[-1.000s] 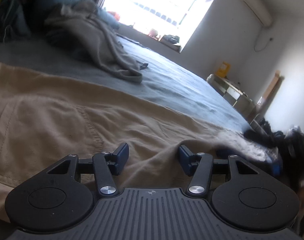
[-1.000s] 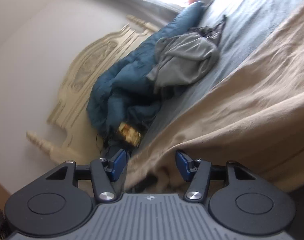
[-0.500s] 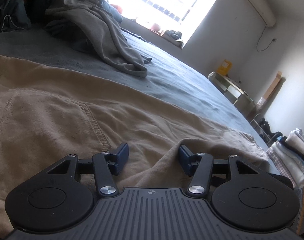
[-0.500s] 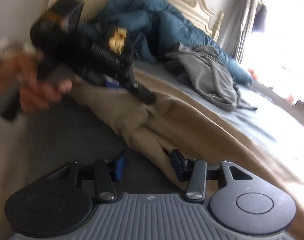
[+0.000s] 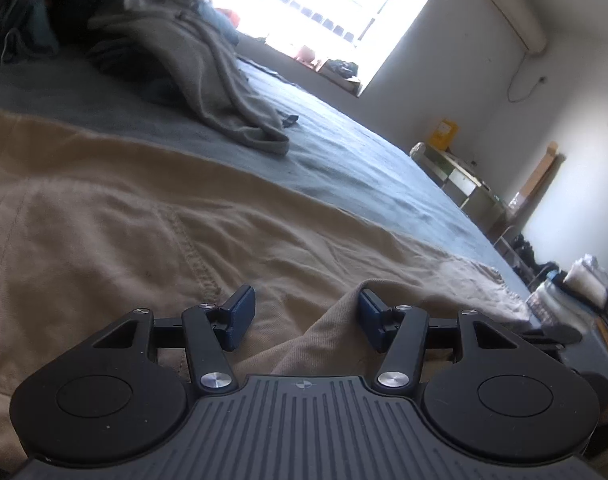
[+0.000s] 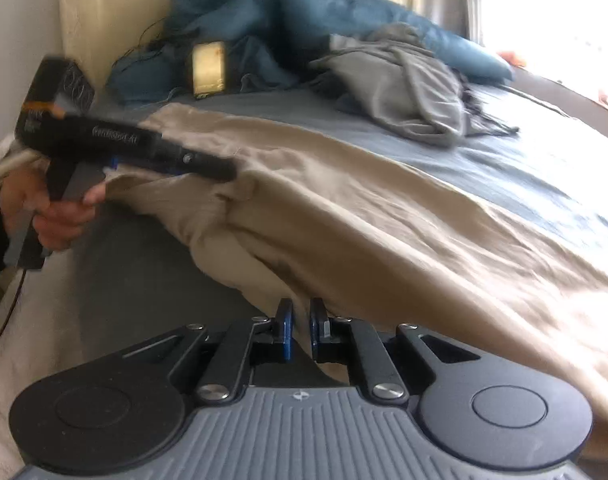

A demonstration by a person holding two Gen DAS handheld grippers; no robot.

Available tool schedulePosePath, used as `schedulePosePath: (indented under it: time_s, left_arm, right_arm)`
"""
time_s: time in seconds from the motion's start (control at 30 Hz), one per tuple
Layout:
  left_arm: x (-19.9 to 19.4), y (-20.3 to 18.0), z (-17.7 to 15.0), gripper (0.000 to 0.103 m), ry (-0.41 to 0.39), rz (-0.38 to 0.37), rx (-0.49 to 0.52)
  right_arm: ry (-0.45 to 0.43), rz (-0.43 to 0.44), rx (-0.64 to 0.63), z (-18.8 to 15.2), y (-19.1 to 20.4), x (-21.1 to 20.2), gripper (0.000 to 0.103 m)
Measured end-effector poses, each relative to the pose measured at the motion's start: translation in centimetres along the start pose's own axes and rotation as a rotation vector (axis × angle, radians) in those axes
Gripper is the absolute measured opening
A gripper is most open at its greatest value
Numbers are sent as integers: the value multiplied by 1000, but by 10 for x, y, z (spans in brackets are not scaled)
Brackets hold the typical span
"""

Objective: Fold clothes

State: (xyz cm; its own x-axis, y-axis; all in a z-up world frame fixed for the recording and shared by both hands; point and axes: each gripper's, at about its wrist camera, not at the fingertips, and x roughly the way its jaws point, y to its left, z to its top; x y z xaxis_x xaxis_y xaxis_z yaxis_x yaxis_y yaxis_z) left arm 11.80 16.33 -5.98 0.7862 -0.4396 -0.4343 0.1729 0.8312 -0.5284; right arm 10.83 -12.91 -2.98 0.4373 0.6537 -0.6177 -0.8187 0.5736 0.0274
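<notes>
Tan trousers [image 5: 143, 220] lie spread across the grey-blue bed sheet [image 5: 344, 168]. My left gripper [image 5: 304, 312] is open, its jaws wide apart, with a raised fold of the tan cloth between them. In the right wrist view the trousers [image 6: 384, 208] run across the bed, and my right gripper [image 6: 301, 330] is shut on their near edge. The left gripper [image 6: 207, 166] shows there too, held by a hand at the trousers' far end, its fingers buried in the cloth.
A grey garment [image 5: 207, 64] lies crumpled at the head of the bed, next to a blue duvet [image 6: 304, 12] and a cream headboard [image 6: 87, 8]. A yellow packet [image 6: 209, 68] rests on the duvet. Folded clothes [image 5: 584, 280] sit at the far right.
My right gripper has closed on the trousers' edge; it was open half a second ago. The left gripper has stayed open over the fold, shifting only slightly.
</notes>
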Motion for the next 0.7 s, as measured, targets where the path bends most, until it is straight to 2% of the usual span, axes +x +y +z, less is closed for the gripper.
schedulePosePath:
  time_s: [0.03,0.13,0.2,0.23,0.33,0.37,0.4,0.43,0.47,0.5,0.57,0.7]
  left_arm:
    - [1,1,0,57,1,-1,-5]
    - [3,1,2,57,5,3,-6]
    - [4,1,3,57,7,6,-5]
    - [4,0,3,57,7,7,-4]
    - [2,-1,2,57,5,7,-2]
    - [1,-2,2,57,5,7,-1]
    - [0,-2,2,57,5,7,2]
    - [-2,-3,2,57,6,7,5]
    - [-4,-5,3,57,5,7,9]
    - [-8,-6,4,58,-1,-1,14]
    - [-16,-8,3,59,-5,-39,19]
    - [-20,-10,-3,60,0,-54,24]
  right_arm:
    - [-36,-9,-19,-3,8,-6,12]
    - [-110,-11,-194,-11,47,-9,17]
    - [-116,-20,-297,-12,71,3,32]
    - [-117,-33,-341,-13,82,11,36]
    - [-115,-102,-406,-12,101,35,38]
    - [-115,-132,-418,-12,106,43,37]
    - [-113,-150,-417,-11,108,50,32]
    - [-111,-164,-412,-9,107,57,24]
    - [-109,-157,-401,-8,106,57,8]
    - [-118,-125,-391,-7,105,49,1]
    - [-146,-48,-372,-6,101,30,1]
    - [-91,-12,-384,-18,91,19,1]
